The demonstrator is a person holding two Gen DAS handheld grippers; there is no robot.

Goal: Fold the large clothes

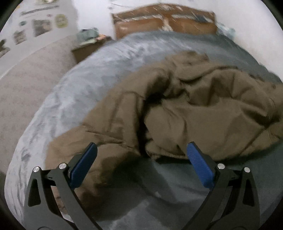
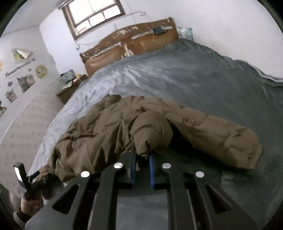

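A wide bed [image 2: 176, 74] covered by a grey blanket [image 1: 74, 99] fills most of both views, its brown headboard [image 2: 130, 44] against the white wall under a window [image 2: 93, 16]. On the blanket, toward the near edge, lies a crumpled brown padded coat [image 2: 106, 131], bunched in the middle, with one sleeve [image 2: 221, 136] stretched out flat to the right. Beside the bed, at the left of the headboard, a low nightstand [image 2: 70, 90] carries a small heap of cloth and other bits too blurred to name. The right gripper [image 2: 143, 168] points downward at the coat's near edge, its blue pads nearly together and pinching a fold of the brown fabric, which rises into a hump just above them. The left gripper [image 1: 141, 164] tilts down over the coat's near hem with its fingers [image 1: 199, 166] spread wide, holding nothing, the hem and blanket showing between them.
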